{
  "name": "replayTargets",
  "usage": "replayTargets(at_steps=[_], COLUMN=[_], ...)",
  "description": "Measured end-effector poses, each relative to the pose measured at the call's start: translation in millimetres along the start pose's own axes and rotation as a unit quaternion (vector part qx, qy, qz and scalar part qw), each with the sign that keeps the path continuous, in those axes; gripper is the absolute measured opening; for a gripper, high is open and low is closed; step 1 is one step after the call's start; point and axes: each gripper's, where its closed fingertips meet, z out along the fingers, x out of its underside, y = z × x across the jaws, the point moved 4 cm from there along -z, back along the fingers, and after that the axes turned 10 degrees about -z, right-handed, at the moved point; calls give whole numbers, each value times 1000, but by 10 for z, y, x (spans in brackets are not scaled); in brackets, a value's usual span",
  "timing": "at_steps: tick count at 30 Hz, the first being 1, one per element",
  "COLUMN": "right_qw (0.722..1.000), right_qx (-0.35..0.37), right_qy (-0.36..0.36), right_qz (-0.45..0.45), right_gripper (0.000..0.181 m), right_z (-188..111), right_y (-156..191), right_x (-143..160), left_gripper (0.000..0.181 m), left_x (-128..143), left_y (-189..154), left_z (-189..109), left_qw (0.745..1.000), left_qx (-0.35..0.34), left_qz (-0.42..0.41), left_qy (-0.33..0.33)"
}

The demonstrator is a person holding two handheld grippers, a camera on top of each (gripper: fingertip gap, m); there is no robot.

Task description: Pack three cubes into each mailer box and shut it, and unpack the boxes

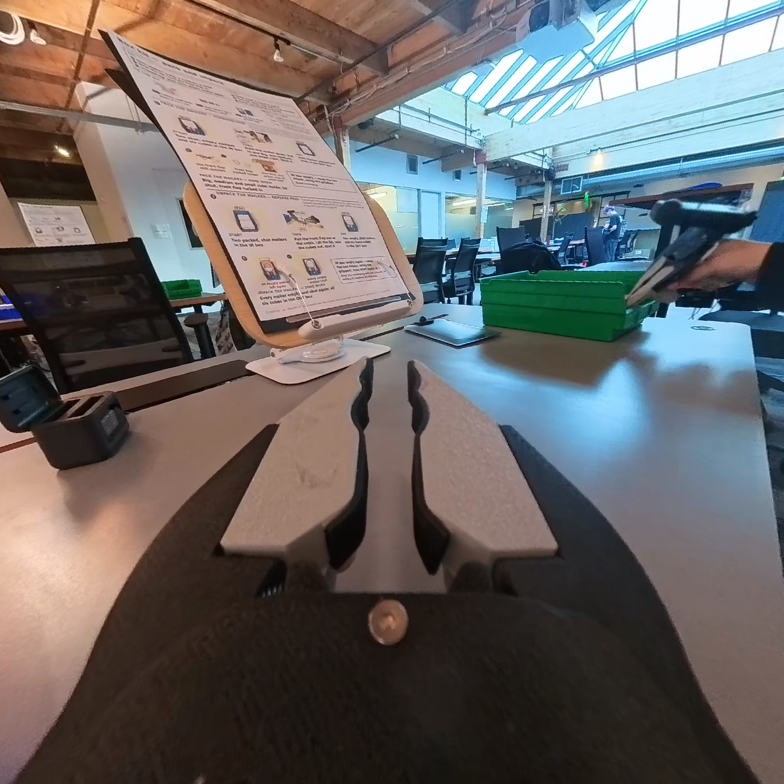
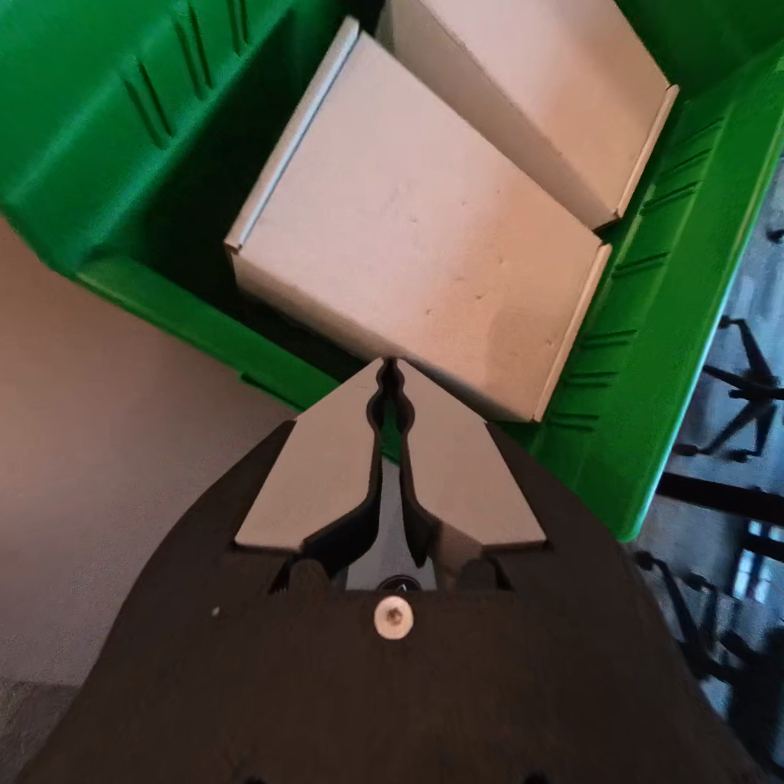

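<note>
Two closed mailer boxes inside green bin (image 2: 178,127), side by side: nearer mailer box (image 2: 415,254) and farther mailer box (image 2: 530,97). Right gripper (image 2: 389,360) above bin's near rim, fingertips pressed together, empty, at nearer box's edge; contact unclear. Left gripper (image 1: 390,369) low over grey table (image 1: 594,424), well apart from bin, fingers parted, empty, facing instruction sheet stand (image 1: 271,203).

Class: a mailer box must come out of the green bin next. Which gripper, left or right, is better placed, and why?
Right. The right gripper, shut and empty, points down at the nearer mailer box in the green bin. The left gripper, open, sits low over the table, away from the bin.
</note>
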Motion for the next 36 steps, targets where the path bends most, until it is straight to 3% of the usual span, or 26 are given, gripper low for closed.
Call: replayTargets(at_steps=[8,14,17,19,22,25,29,30,31,34,36], right_qw=[998,999,990,972,939,944,961,963,967,972,970], right_qx=[2,7,-11,-9,-35,-25,39,51,72,160,186], right_qy=[64,-37,-138,-225,-334,-320,-261,-250,-234,-165,-156], right_qz=[-20,-3,35,62,71,73,83,82,76,46,31], right_gripper=[0,4,38,74,82,95,72,74,68,9,8], right_z=[220,-52,-235,-371,-537,-424,-134,-60,14,143,135], right_y=[-74,34,165,253,531,761,907,935,937,820,787], right_x=[-192,-352,-485,-638,-844,-931,-961,-957,-928,-750,-705], left_gripper=[13,14,14,14,45,71,64,64,65,66,72], left_x=[-15,-14,-16,-17,37,173,372,341,266,-91,-302], left_y=[5,14,20,32,7,-72,-190,-242,-315,-473,-481], left_z=[-19,-16,-15,-15,56,130,-3,-73,-146,-440,-705], left_qw=[1000,1000,1000,1000,997,989,961,956,956,962,957], left_qx=[-4,-4,-6,-16,-34,-63,-150,-163,-163,-177,-213], left_qz=[-6,-11,-13,-18,-65,-107,-124,-124,-121,-95,-66], left_qy=[-8,-6,-6,-8,16,78,197,210,212,188,183])
